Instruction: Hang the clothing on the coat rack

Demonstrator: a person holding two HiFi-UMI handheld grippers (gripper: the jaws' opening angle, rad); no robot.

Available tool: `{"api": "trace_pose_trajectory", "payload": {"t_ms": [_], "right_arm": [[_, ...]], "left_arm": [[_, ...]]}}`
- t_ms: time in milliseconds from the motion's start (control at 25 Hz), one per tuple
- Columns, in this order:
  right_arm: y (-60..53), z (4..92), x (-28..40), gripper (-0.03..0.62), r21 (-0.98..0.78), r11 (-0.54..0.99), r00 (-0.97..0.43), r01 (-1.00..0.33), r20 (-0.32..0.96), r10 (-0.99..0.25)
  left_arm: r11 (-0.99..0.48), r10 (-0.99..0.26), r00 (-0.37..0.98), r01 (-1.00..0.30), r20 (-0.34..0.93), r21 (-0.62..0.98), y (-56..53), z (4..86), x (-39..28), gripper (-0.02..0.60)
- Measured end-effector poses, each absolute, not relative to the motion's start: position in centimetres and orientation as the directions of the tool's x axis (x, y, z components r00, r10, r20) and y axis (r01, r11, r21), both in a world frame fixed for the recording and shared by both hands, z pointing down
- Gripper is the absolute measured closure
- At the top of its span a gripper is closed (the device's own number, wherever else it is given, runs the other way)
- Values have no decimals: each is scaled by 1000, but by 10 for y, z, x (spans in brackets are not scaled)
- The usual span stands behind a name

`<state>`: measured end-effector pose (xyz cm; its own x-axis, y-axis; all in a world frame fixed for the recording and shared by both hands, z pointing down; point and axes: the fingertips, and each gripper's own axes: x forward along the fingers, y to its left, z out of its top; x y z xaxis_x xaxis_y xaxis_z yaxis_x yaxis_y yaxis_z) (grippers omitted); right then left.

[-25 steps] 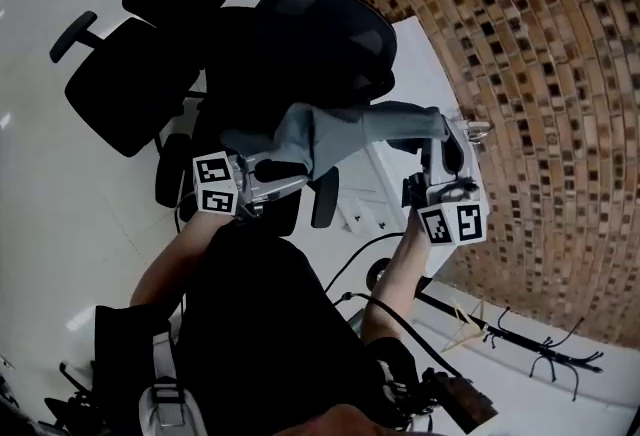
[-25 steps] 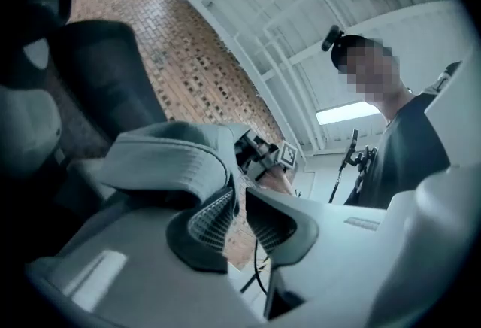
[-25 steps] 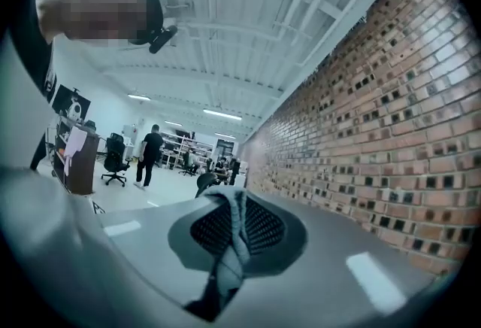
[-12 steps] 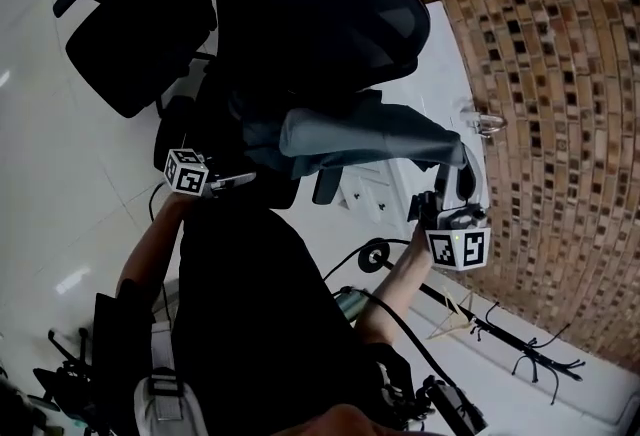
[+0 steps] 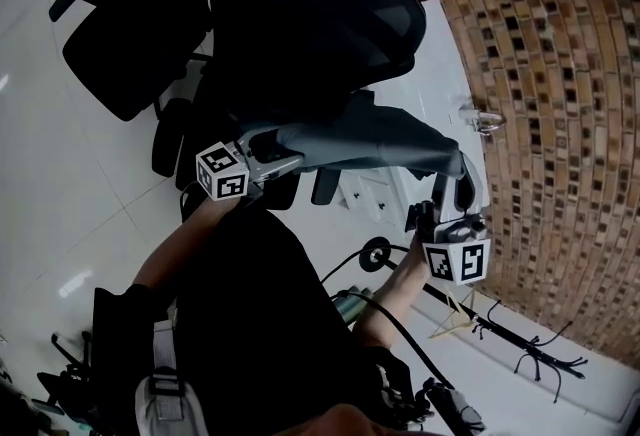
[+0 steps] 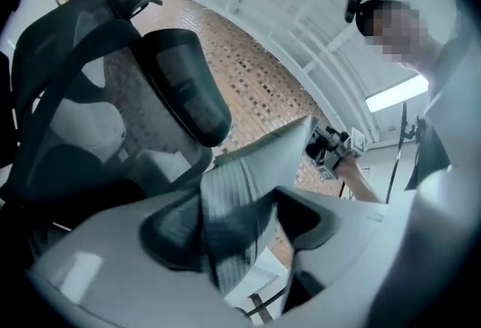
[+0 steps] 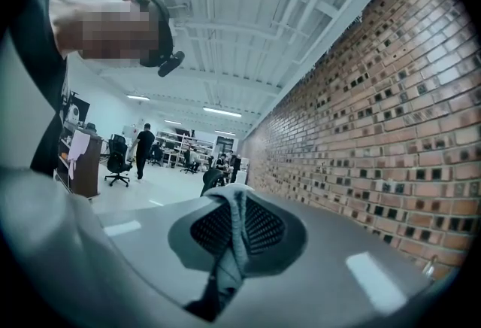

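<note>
As the left gripper returns to the near end of the grey clothing, its jaws have just been opening and now stand spread wide. The striped cloth lies loose between them, and neither pad presses on it. Half a second ago this gripper hung off to the outer side of the garment, clear of it. A second ago it sat at this same end.

The right gripper keeps its jaws pressed together, pinching a fold of the clothing between its pads as in both earlier frames. It has barely shifted.

From that pinch the garment stretches across to the left gripper's open jaws, off the floor. A black office chair stands just beyond both grippers, and a brick wall runs along the right gripper's outer side.
</note>
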<state>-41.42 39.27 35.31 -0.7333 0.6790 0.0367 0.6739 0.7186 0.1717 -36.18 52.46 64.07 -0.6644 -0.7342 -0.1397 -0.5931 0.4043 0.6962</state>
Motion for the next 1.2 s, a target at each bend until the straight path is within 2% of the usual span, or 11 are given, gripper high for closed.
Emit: {"api": "trace_pose_trajectory", "payload": {"t_ms": [40, 80, 120, 360, 480, 680, 800, 920, 1000, 1080, 1200], "right_arm": [[390, 357, -409, 583, 171, 715, -731, 678, 44, 681], [387, 363, -403, 583, 168, 714, -730, 679, 54, 681], [382, 371, -397, 583, 161, 716, -731, 679, 67, 679], [339, 469, -366, 583, 22, 706, -690, 707, 236, 684], [337, 539, -325, 583, -105, 671, -606, 734, 344, 717], [361, 657, -220, 583, -332, 469, -230, 818, 559, 797], [359, 716, -170, 583, -469, 346, -3, 813, 590, 807], [348, 764, -139, 579, -606, 343, 124, 718, 596, 793], [331, 786, -136, 515, -664, 381, 134, 644, 587, 798], [310, 795, -145, 334, -717, 400, 108, 571, 548, 829], [278, 796, -184, 215, -706, 454, -26, 544, 526, 850]], "left_arm": [[383, -740, -652, -611, -165, 693, 530, 632, -364, 387], [350, -753, -630, -629, -191, 694, 537, 622, -364, 506], [307, -769, -600, -649, -220, 696, 543, 612, -359, 552], [24, -794, -406, -765, -453, 643, 571, 577, -299, 560], [-27, -803, -362, -771, -474, 636, 582, 572, -274, 560], [-101, -882, -226, -767, -414, 634, 581, 565, -249, 561], [-177, -922, -87, -772, -378, 611, 565, 560, -237, 561], [-256, -948, 79, -766, -309, 590, 548, 558, -217, 561], [-318, -945, 203, -748, -256, 583, 533, 554, -198, 561], [-382, -924, 313, -733, -220, 563, 516, 547, -181, 561], [-475, -878, 440, -741, -191, 475, 496, 532, -161, 561]]}}
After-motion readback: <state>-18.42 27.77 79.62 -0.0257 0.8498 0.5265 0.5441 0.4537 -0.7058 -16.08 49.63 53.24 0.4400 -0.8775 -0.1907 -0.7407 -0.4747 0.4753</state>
